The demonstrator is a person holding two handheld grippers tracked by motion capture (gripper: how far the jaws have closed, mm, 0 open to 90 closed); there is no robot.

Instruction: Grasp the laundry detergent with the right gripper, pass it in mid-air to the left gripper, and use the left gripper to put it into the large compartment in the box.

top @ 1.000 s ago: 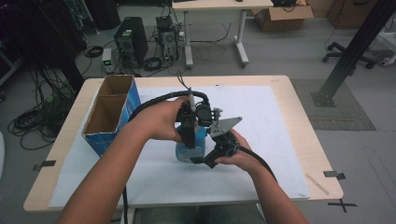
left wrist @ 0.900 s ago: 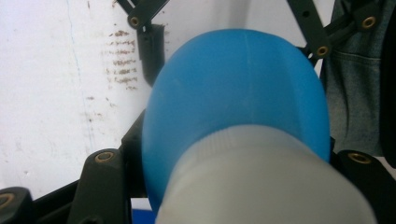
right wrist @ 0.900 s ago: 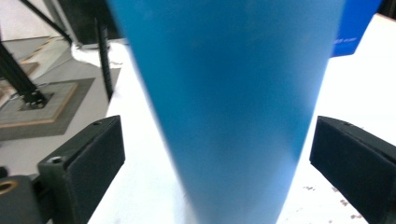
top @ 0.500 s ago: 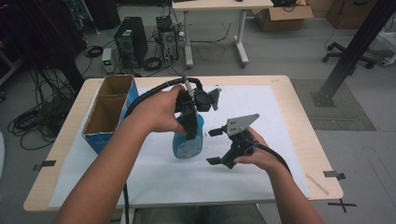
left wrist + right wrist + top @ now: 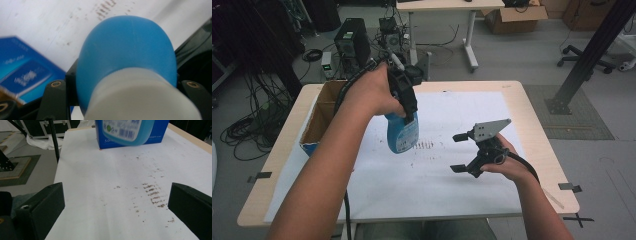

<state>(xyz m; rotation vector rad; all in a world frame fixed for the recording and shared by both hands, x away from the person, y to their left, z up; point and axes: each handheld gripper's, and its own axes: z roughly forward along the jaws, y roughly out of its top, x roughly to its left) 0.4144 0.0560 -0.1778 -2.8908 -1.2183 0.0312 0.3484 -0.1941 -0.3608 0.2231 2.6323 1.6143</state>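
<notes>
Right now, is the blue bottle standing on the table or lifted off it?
Lifted. The left gripper clamps the blue bottle by its neck, and the bottle hangs above the white paper, beside the cardboard box.

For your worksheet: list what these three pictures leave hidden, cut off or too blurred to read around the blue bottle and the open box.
- Blue plastic bottle: its top, high view, covered by the left gripper.
- Bottle label print: right gripper view, cut by the top edge.
- Open cardboard box: its inside, high view, partly behind the forearm.
- Box's blue side: lettering blurred, left gripper view.
</notes>
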